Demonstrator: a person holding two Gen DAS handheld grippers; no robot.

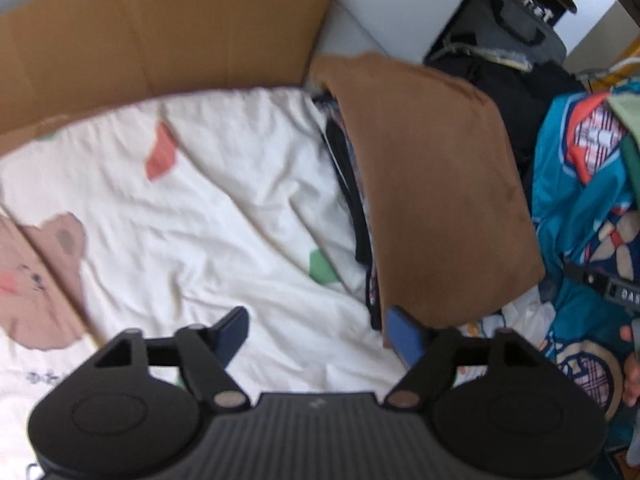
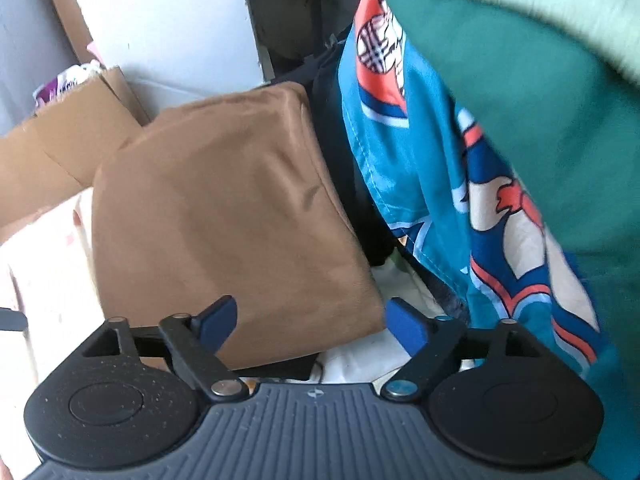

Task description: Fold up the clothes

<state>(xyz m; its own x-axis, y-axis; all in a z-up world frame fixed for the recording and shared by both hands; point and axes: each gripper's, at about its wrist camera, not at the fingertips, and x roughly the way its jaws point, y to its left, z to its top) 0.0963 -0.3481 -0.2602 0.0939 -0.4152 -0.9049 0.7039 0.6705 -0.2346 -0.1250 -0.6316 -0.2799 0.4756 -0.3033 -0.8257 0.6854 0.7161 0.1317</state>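
In the left wrist view a flat, creased sheet of cardboard (image 1: pixel 160 32) stands along the far edge of a cream bedsheet (image 1: pixel 224 184), soft and rumpled, printed with a brown bear (image 1: pixel 44 276) and small coral and green patches. The left claw (image 1: pixel 318 338) hangs over that sheet with its blue-padded fingers (image 1: pixel 234 332) spread wide and nothing between them. To its right the folded brown garment (image 1: pixel 432 188), a smooth matte rectangle with rounded corners, tops a stack of dark folded clothes (image 1: pixel 352 184) whose layered edges show only from this side. Further right lies a glossy teal patterned fabric (image 1: pixel 576 216). The right wrist view shows the brown garment (image 2: pixel 224 208) from its other side, faintly wrinkled, with cardboard boxes (image 2: pixel 76 136) behind it. The right claw (image 2: pixel 310 322) is also wide and empty, just above the garment's near corner. Only here does a dark green cloth (image 2: pixel 520 92) with a pale fuzzy edge drape over the teal fabric (image 2: pixel 420 160).
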